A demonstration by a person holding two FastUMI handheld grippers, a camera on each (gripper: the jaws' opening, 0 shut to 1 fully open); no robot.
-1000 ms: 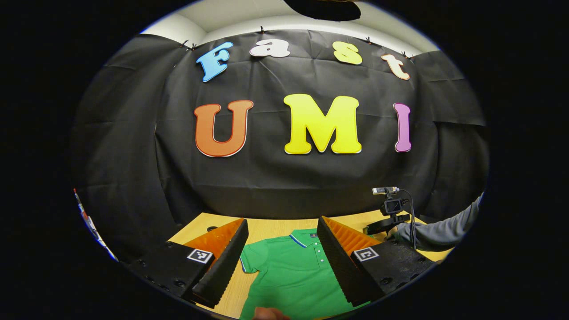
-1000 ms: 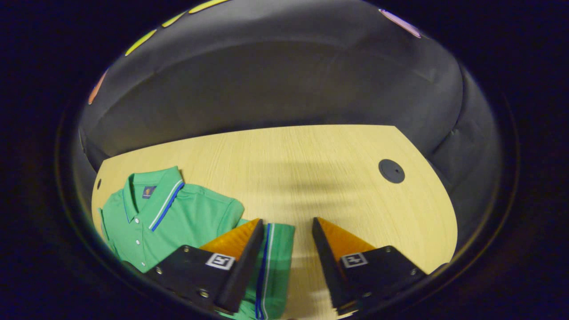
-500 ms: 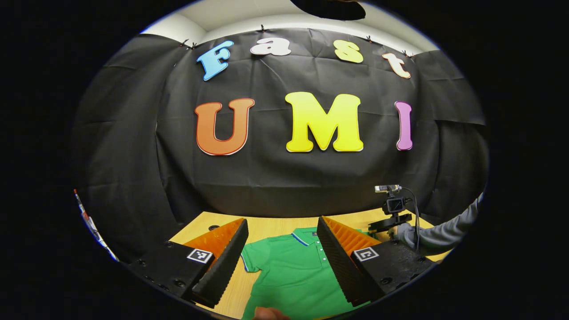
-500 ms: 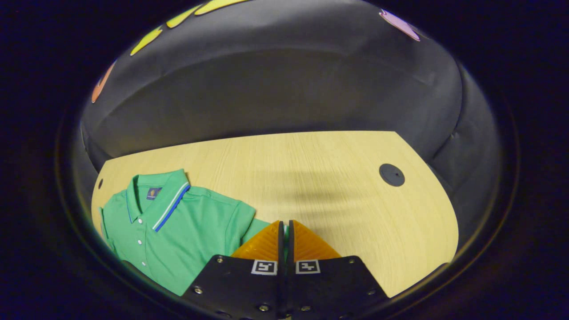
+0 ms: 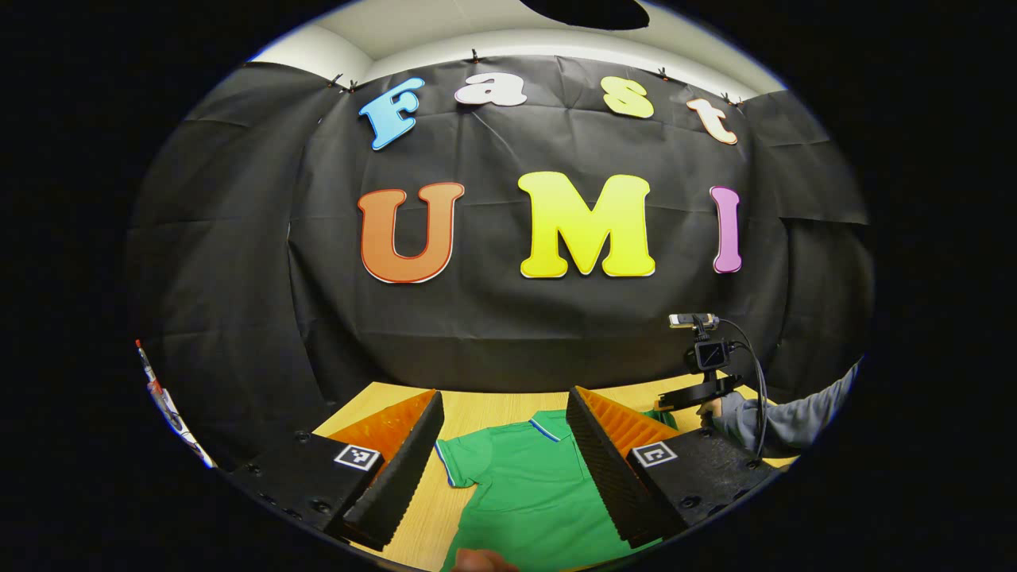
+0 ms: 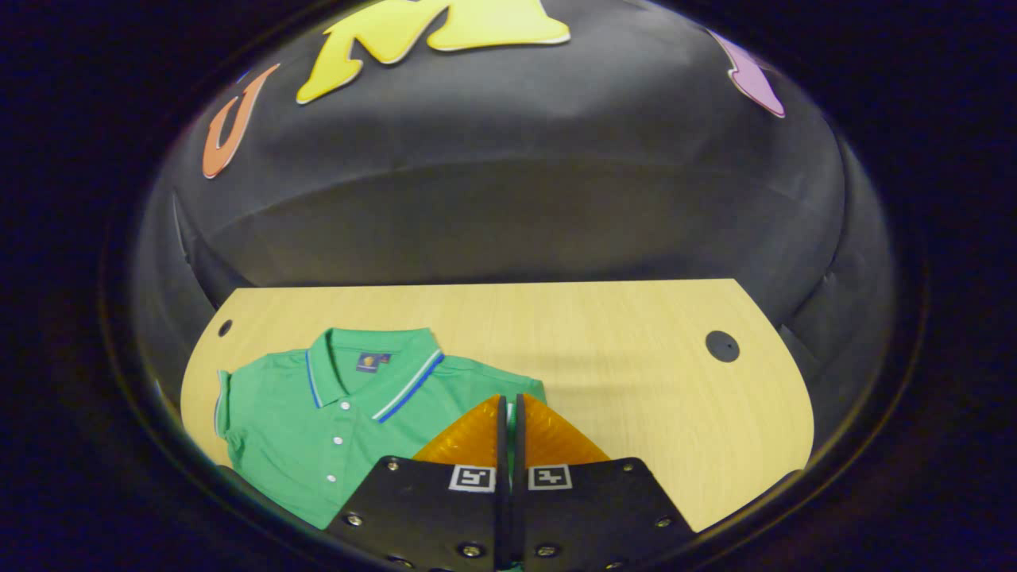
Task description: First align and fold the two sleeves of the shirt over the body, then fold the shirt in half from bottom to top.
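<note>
Since a second ago my right tool (image 6: 508, 413) had clamped onto the sleeve (image 6: 511, 415) of the green shirt (image 6: 318, 429) and lifted it, per right gripper view; shirt lay on the desk (image 6: 620, 357). Left gripper view: my left tool (image 5: 504, 433) hung wide apart, holding nothing, above the shirt (image 5: 524, 492); right sleeve-covered hand (image 5: 727, 413) farther off.

Right tool (image 6: 508, 413) pinches the green shirt's (image 6: 318, 421) sleeve.

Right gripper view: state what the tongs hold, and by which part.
The right tongs are shut on the shirt, pinching its sleeve. The left tongs are open, holding nothing.
</note>
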